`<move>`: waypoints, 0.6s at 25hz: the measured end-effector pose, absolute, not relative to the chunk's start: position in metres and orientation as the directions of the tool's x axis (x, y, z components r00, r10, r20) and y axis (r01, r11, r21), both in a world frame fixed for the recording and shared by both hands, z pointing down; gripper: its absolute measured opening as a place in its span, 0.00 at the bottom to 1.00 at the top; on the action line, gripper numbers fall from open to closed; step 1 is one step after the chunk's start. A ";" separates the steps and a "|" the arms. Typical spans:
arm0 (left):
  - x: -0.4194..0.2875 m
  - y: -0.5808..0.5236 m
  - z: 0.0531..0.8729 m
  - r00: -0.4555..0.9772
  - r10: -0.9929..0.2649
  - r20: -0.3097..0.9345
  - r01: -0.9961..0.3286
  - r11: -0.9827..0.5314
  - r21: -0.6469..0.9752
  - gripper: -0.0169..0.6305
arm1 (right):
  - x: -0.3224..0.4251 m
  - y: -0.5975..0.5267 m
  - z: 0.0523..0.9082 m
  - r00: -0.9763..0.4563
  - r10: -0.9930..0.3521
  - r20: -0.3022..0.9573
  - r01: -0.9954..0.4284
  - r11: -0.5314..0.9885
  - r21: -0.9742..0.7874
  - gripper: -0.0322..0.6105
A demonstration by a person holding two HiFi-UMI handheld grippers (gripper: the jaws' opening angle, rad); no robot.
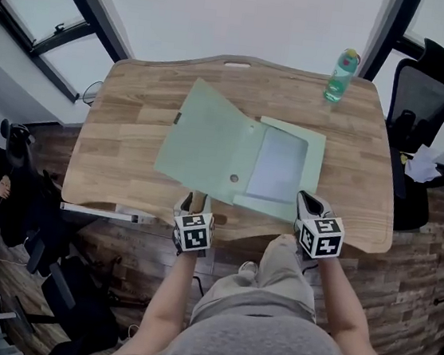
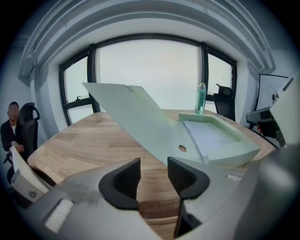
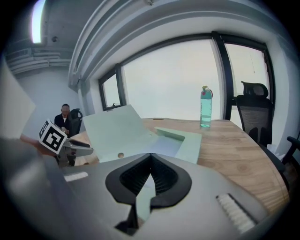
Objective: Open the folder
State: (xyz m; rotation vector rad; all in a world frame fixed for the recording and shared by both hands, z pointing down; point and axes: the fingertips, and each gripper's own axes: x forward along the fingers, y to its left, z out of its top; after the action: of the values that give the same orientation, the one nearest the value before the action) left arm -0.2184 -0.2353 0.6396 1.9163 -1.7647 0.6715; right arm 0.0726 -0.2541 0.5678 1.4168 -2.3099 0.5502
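Note:
A pale green box folder [image 1: 211, 135] lies open on the wooden desk [image 1: 120, 160]. Its lid [image 2: 136, 117] slants up to the left, and white paper [image 1: 278, 165] lies in its tray [image 3: 187, 143] on the right. My left gripper [image 1: 193, 201] hovers at the desk's front edge just short of the lid; it [image 2: 153, 177] is open, with only bare wood between its pads. My right gripper [image 1: 308, 198] sits over the tray's front right corner. It [image 3: 151, 157] is shut, tips touching, with folder green showing through the slot behind them.
A green water bottle [image 1: 341, 75] stands at the desk's far right corner. A black office chair [image 1: 421, 93] is to the right of the desk. A seated person [image 2: 14, 126] is off to the left. Windows run behind the desk.

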 end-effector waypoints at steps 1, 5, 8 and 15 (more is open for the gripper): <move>-0.215 -0.233 0.631 0.075 -0.789 0.610 -0.996 -0.090 0.006 0.31 | 0.066 -0.249 0.563 -0.438 -0.752 0.492 -0.893 0.428 -0.142 0.05; -0.201 -0.222 0.603 0.122 -0.822 0.556 -0.992 -0.116 0.045 0.24 | 0.041 -0.233 0.543 -0.500 -0.748 0.436 -0.862 0.480 -0.164 0.05; -0.188 -0.213 0.584 0.154 -0.844 0.514 -0.988 -0.133 0.077 0.19 | 0.027 -0.222 0.527 -0.541 -0.745 0.391 -0.838 0.516 -0.177 0.05; -0.157 -0.176 0.536 0.203 -0.882 0.424 -0.979 -0.170 0.116 0.06 | 0.011 -0.182 0.488 -0.622 -0.723 0.301 -0.781 0.599 -0.177 0.05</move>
State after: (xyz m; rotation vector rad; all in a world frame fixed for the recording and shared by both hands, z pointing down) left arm -0.1569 -0.1761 0.5357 2.1245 -1.7410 0.3690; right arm 0.0114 -0.1821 0.4880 1.2507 -2.6278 0.4343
